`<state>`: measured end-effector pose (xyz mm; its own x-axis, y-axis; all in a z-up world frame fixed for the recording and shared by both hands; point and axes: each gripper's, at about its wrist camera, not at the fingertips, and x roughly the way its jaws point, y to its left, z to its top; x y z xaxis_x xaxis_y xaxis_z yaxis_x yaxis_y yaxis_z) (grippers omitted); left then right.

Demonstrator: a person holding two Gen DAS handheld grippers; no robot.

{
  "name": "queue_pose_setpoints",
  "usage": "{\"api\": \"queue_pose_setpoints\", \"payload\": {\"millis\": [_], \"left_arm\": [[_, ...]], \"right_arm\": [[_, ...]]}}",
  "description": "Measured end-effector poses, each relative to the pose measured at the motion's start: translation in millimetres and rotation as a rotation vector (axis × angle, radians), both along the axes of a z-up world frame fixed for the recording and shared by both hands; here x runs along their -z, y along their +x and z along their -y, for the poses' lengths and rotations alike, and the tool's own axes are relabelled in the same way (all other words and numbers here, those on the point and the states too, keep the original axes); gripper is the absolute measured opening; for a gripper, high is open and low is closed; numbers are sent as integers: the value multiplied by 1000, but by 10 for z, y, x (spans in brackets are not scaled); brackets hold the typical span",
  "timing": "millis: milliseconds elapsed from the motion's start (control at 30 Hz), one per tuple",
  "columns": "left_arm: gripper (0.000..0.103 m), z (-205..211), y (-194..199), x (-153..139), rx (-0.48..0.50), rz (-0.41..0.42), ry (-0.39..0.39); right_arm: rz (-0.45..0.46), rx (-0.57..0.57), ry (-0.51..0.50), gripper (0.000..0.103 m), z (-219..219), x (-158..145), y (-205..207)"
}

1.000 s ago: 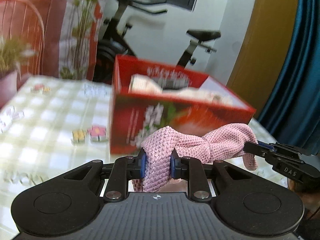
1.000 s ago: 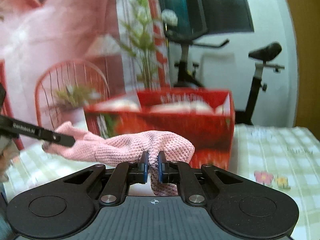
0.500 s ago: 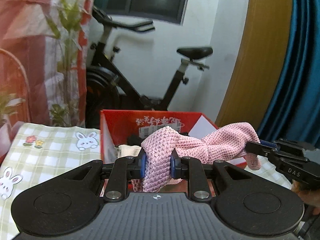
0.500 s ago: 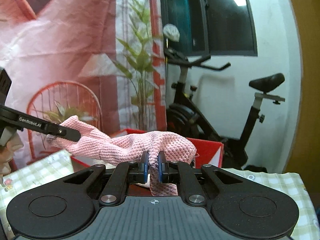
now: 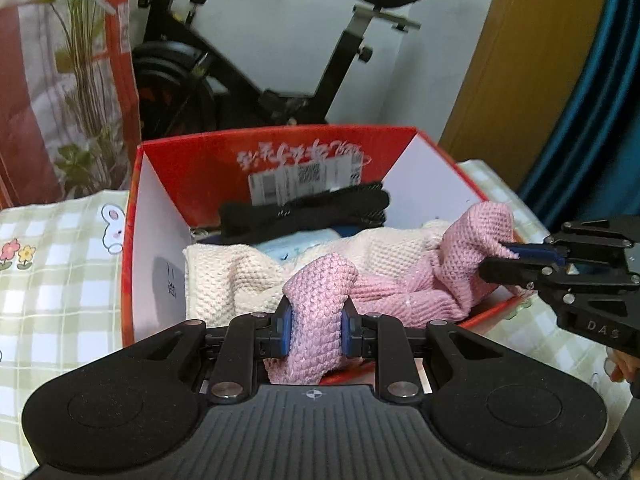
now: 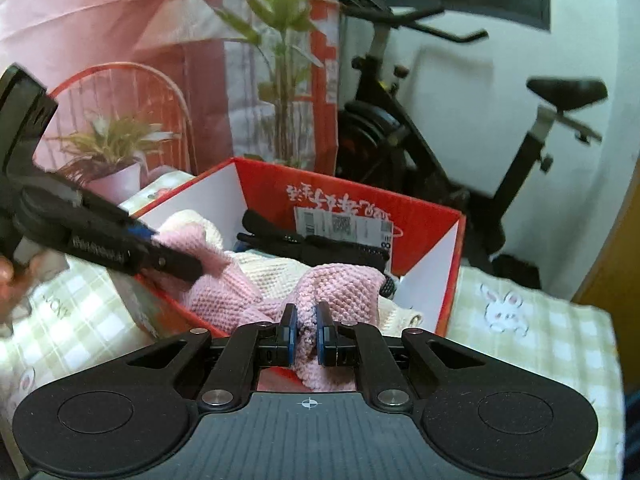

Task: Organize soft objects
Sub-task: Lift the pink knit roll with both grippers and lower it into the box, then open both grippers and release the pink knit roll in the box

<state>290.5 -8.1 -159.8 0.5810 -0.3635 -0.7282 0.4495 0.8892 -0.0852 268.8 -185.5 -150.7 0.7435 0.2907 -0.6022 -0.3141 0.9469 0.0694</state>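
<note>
A second ago the red box stood ahead of both claws, its printed front wall facing them and the pink knitted cloth hanging short of that wall. Now the box lies under and just ahead of the left claw, its open top in plain view, with the cloth slung over the cream knit and the black fabric inside. From the right claw the box has likewise come below the fingers, so the cloth now hangs over its inside. The exercise bike has slid towards the top of both views and the checked tablecloth shows beside the box.
</note>
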Motion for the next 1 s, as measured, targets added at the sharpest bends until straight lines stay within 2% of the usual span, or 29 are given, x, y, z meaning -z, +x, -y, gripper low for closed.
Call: {"api": "queue_pose_setpoints", "payload": {"millis": [167,267,333,367,400,467,533,600,733,767,833,933,1000], "left_arm": [[24,33,60,85,-17,-30,42],[27,10,21,62,-13,-17,38],[39,-8,-12,24,-5,8,31],[54,-22,-30,3,-7,19,25],[68,-41,-41,-22,-13,33,17],[78,-107,-92,-95,-30,62,-11],[85,-154,-142,-165,-41,86,-27],[96,-188,-203,-230,-62,119,-22],[103,-207,-341,-322,-98,187,14],[103,-206,-377,-340,-106,199,20],[103,-204,-425,-376,-117,211,23],[103,-218,-514,-438,-134,230,26],[103,-222,-580,-486,-146,249,31]], "right_arm": [[-73,43,76,9,12,83,149],[-77,56,77,10,32,96,156],[-71,66,65,13,46,81,138],[-65,73,51,15,54,66,131],[-54,80,33,19,54,46,113],[-41,91,11,26,59,7,76],[-28,112,-7,43,70,-29,39],[-18,123,-22,50,84,-55,4],[-10,152,-46,71,95,-116,-58],[-5,158,-48,73,91,-137,-77],[3,169,-50,85,83,-176,-111],[20,179,-43,98,66,-255,-174],[33,186,-39,103,56,-314,-219]]}}
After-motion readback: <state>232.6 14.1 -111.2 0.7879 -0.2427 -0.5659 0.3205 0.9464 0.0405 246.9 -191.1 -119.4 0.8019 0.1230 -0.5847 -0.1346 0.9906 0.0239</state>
